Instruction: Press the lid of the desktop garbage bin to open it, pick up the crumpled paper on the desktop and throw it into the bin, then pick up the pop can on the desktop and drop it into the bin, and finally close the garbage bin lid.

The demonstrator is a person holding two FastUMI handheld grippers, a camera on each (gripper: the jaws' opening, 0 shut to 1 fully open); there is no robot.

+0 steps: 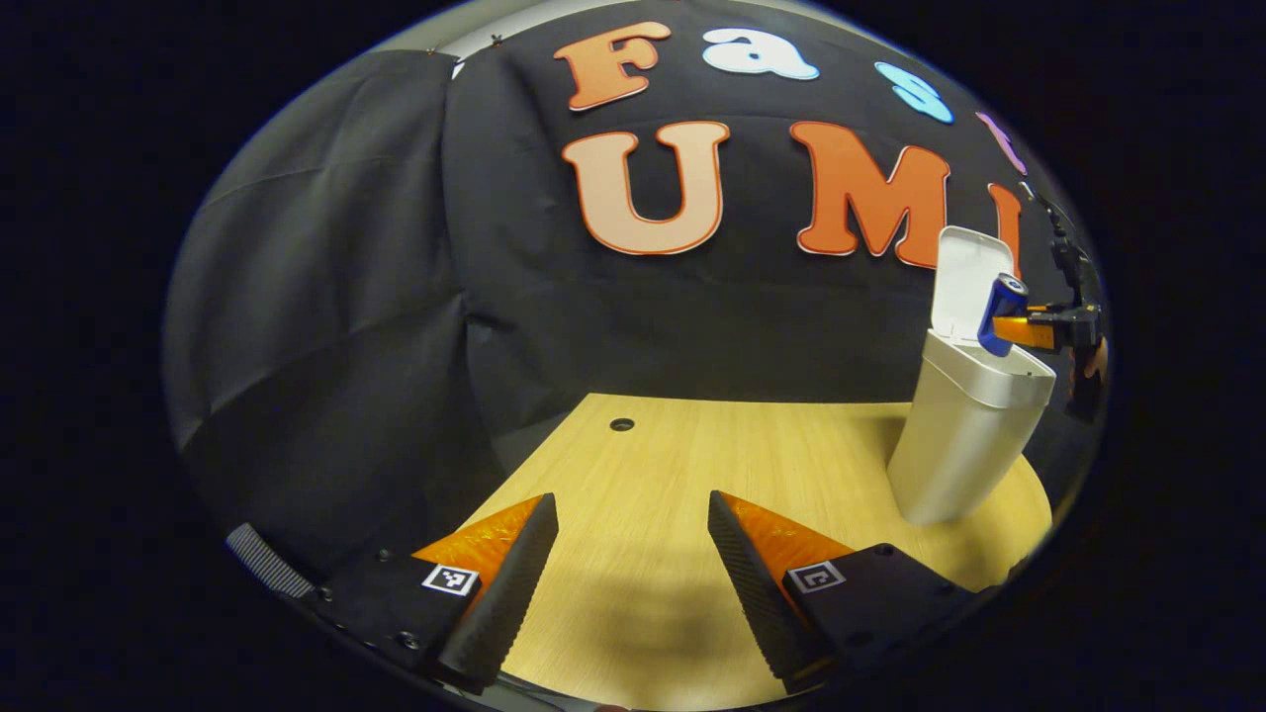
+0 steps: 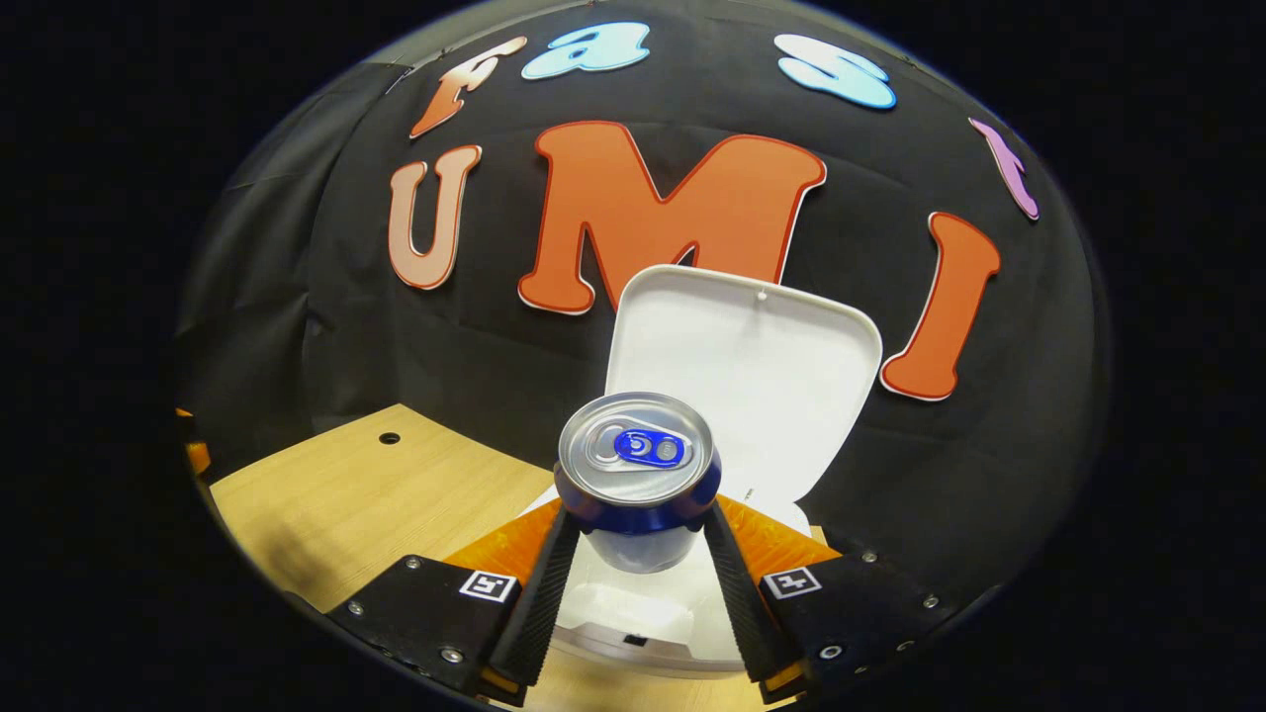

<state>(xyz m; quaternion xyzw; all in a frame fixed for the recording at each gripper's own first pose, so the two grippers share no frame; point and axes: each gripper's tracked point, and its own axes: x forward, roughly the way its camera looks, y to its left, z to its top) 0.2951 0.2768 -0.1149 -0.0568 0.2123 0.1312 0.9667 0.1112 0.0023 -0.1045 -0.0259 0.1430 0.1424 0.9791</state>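
The landmark is the tall white plastic garbage bin (image 1: 964, 435) on the light wooden table (image 1: 692, 465). Its flat white lid (image 2: 742, 366) stands upright, hinged at the far side of the opening, so the bin is open.

The right gripper (image 2: 633, 539) has its two fingers closed on the blue aluminium pop can (image 2: 638, 475), one finger on each side of the can's body. It holds the can just above the mouth of the bin, in front of the raised lid. In the left gripper view the can (image 1: 1001, 314) is tilted over the bin's rim.

The left gripper (image 1: 633, 534) is well apart from the bin, over a bare part of the table, with its fingers spread and nothing between them.

A small round hole (image 1: 622, 424) is in the table, far from the bin, near the black cloth wall.
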